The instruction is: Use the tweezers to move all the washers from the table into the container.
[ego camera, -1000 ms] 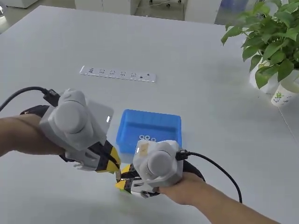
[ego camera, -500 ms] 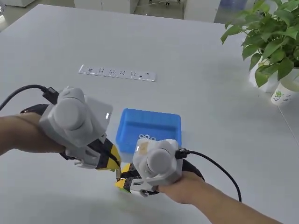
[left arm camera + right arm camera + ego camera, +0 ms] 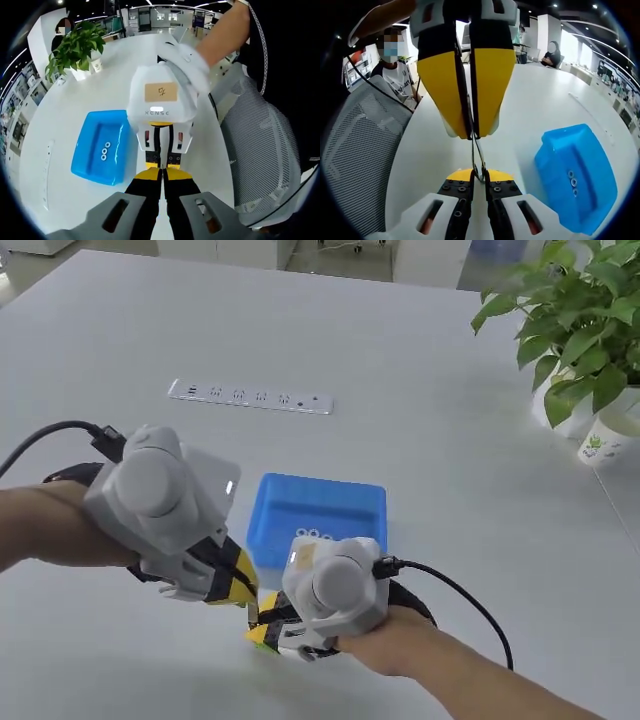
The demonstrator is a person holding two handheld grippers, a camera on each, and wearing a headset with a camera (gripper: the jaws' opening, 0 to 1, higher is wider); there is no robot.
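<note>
Near the table's front edge my two grippers meet tip to tip. The left gripper (image 3: 250, 602) (image 3: 162, 174) is shut on thin metal tweezers (image 3: 475, 150). Facing it, the right gripper (image 3: 262, 625) (image 3: 479, 175) is shut on the tweezers' other end. In the right gripper view the left gripper's yellow jaws hang from above, with the tweezers running down between them. A blue container (image 3: 352, 502) (image 3: 87, 155) (image 3: 555, 155) sits just beyond the grippers. Three washers (image 3: 315, 536) (image 3: 105, 150) (image 3: 571, 182) lie inside it.
A white power strip (image 3: 250, 397) lies farther back on the white table (image 3: 420, 420). At the back right stands a potted plant (image 3: 585, 330) (image 3: 75, 47). A grey mesh chair (image 3: 260, 145) (image 3: 355, 150) is off the table's near edge, and a person (image 3: 395, 65) sits beyond.
</note>
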